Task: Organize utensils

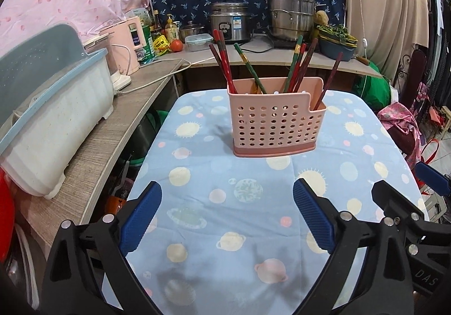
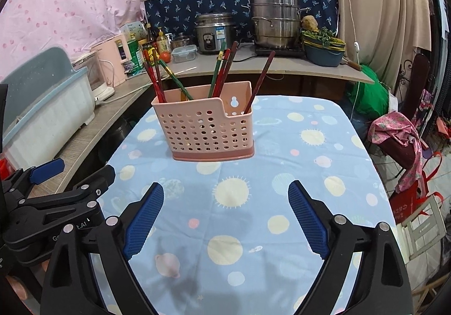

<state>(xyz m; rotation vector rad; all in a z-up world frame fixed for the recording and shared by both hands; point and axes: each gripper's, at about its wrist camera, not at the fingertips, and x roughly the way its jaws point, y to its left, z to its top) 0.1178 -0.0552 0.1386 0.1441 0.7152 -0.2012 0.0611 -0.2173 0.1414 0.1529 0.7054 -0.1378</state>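
The left gripper sits nearest its own camera, its two blue ribbed fingers spread wide apart and released, with nothing between them but bare cloth. The right gripper looks the same in its own view: blue ribbed fingers wide apart, grasping nothing. The two grippers hang side by side over the near end of the bench, each showing at the edge of the other's view.

Below them lies the bench, covered by a light blue cloth printed with pale yellow suns and pastel planets. Further back on the cloth stands the pink perforated plastic utensil holder, upright on its darker pink base, well apart from both grippers. Its front wall is stepped, lower at the right side. Red and green painted chopsticks stand in it, leaning outward in loose groups: some at the left end, some near the middle, and one dark red stick in the lower right compartment.

To the left runs a grey wood-grain counter carrying a white plastic dish bin with a blue rim and a pale pink electric kettle. Along the back, in front of a navy leaf-print cloth, stand a steel rice cooker, a stacked steel steamer pot, a red tomato and a blue basin of greens.
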